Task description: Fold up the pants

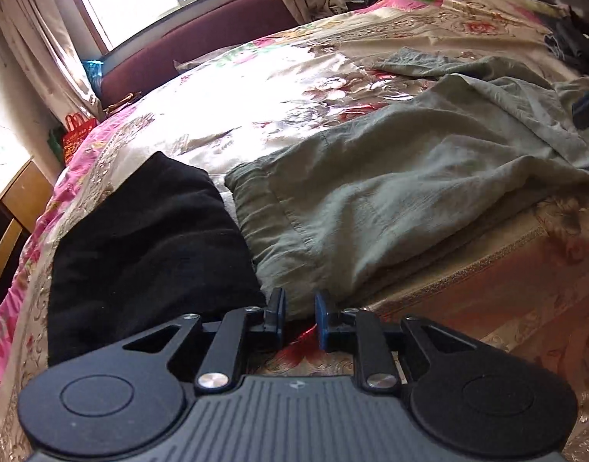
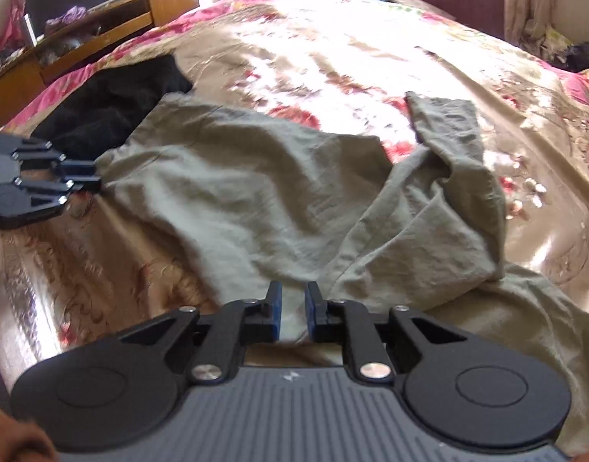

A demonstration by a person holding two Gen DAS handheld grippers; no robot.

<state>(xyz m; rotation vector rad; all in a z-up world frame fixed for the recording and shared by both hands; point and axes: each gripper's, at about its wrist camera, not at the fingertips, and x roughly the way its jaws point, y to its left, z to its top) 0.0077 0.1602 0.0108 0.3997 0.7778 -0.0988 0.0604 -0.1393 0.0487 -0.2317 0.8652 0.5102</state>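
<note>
Grey-green pants [image 1: 390,192] lie crumpled on the floral bed; they also show in the right wrist view [image 2: 263,192], with the waistband to the left and the legs bunched to the right. My left gripper [image 1: 299,317] is open and empty, just short of the waistband's near corner; it also shows in the right wrist view [image 2: 96,178]. My right gripper [image 2: 293,310] is open and empty, with pant fabric lying between and under its fingertips. One of its blue fingers [image 1: 587,106] shows at the right edge of the left wrist view.
A black garment [image 1: 148,246] lies beside the waistband on the left. The satin floral bedspread [image 2: 333,50] covers the bed. A wooden desk [image 2: 102,27] stands beyond the bed's left side. A maroon headboard [image 1: 202,46] and dark clothes [image 1: 575,46] are farther off.
</note>
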